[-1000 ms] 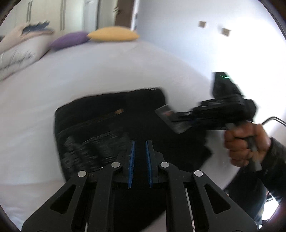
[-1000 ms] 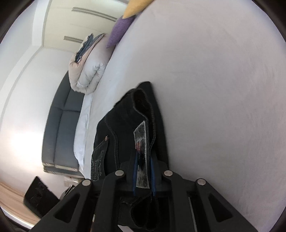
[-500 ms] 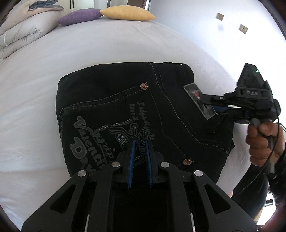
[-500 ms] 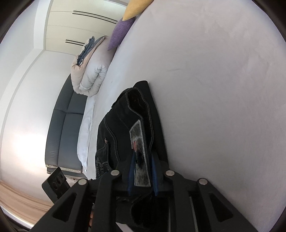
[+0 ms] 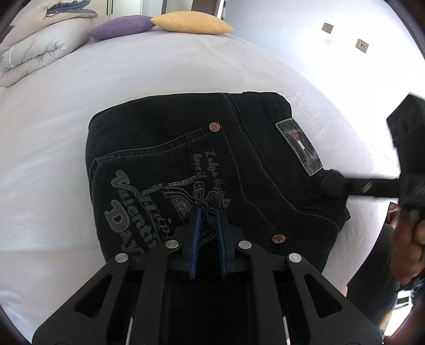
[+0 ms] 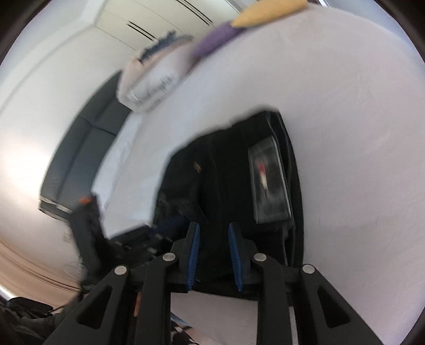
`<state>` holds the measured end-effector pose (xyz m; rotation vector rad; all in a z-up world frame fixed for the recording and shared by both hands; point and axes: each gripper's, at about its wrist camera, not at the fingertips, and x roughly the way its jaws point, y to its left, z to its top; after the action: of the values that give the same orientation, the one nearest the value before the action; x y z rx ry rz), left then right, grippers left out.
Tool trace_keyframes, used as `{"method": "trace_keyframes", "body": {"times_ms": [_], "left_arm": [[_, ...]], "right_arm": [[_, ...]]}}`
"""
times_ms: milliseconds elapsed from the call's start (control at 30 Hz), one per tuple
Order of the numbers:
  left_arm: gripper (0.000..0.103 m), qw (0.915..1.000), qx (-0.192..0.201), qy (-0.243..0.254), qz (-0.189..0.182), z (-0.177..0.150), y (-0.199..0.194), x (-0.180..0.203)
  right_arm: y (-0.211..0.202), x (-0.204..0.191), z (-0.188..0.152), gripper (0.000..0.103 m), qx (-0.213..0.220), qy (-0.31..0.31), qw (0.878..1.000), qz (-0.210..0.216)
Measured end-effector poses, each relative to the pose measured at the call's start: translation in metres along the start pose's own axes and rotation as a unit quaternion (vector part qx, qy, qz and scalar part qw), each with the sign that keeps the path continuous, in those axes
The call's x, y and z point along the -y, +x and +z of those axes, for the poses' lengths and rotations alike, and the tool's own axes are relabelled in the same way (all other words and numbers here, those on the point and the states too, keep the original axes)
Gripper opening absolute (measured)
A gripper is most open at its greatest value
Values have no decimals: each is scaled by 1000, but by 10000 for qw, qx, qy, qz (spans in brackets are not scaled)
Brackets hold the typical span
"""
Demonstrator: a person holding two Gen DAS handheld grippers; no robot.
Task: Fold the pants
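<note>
Pants (image 5: 239, 164), black denim, lie folded into a compact block at the centre of the left-wrist frame on a white bed (image 5: 132, 87), back pocket and waistband uppermost; the main folds look complete, and by this view little remains beyond tidying the lower right corner and letting go. Folded duvet (image 5: 34, 50) sits at upper left, with a purple pillow (image 5: 122, 26) and a yellow pillow (image 5: 191, 24) at top centre. Left gripper (image 5: 207, 238), at lower centre, has its jaws together over the pocket, pinching no visible fold. Right gripper (image 6: 213, 254), seen in its own blurred view, has its jaws apart with nothing between them. Pocket embroidery (image 5: 138, 212) reads roughly "Valentin Day"; the waistband patch (image 5: 298, 144), right of centre, bears a red stripe, its text illegible
</note>
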<state>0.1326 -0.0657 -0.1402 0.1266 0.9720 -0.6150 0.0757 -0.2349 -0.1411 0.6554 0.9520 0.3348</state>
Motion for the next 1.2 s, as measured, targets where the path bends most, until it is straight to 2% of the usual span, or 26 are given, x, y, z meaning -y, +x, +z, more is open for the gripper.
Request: {"method": "trace_keyframes", "body": {"times_ms": [200, 333, 367, 400, 500, 567, 600, 633, 667, 700, 733, 767, 800, 867, 933, 1067, 1200], "left_arm": [[11, 9999, 48, -135, 25, -14, -12, -2], [11, 9995, 234, -196, 18, -35, -29, 2], [11, 9993, 323, -198, -30, -43, -36, 3], [11, 9991, 376, -193, -83, -48, -41, 3], [12, 9977, 503, -316, -341, -64, -60, -3], [12, 9963, 637, -401, -420, -70, -75, -12], [12, 9959, 684, -439, -400, -70, -80, -15], [13, 9953, 739, -500, -389, -69, -87, -21], [19, 9944, 780, -587, -403, -66, -90, -28], [33, 9932, 817, -698, -445, -62, -92, -35], [50, 9920, 848, -808, -480, -58, -93, -42], [86, 9901, 921, -938, -493, -55, -96, -49], [97, 9873, 1055, -1076, -509, -51, -99, -57], [97, 9836, 1102, -1261, -674, -43, -97, -68], [97, 9838, 719, -1438, -794, -33, -81, -78], [97, 9842, 285, -1470, -949, -18, -52, -86], [95, 9789, -122, -1644, -1205, -6, -26, -91]], "right_arm": [[-12, 19, -31, 19, 316, 195, 9984, 419], [-18, 23, -49, 19, 202, 77, 9985, 495], [-19, 23, -54, 23, 135, 41, 9992, 375], [-19, 22, -59, 34, 82, -2, 9998, 186], [-35, 25, -68, 35, 157, 8, 9995, 262], [-53, 24, -64, 41, 370, 34, 9986, 385], [-62, 24, -59, 48, 506, 74, 9976, 467], [-73, 27, -53, 59, 677, 146, 9962, 533], [-79, 28, -45, 65, 795, 190, 9952, 537], [-82, 29, -36, 71, 885, 220, 9945, 507], [-82, 31, -25, 73, 910, 260, 9945, 456], [-80, 33, -16, 73, 870, 306, 9949, 418], [-75, 36, -7, 73, 814, 378, 9952, 390], [-58, 46, 12, 73, 642, 607, 9953, 391], [-38, 54, 25, 73, 413, 795, 9954, 331], [2, 68, 45, 73, -49, 1082, 9938, 267], [17, 64, 55, 72, -95, 1081, 9934, 364]]}}
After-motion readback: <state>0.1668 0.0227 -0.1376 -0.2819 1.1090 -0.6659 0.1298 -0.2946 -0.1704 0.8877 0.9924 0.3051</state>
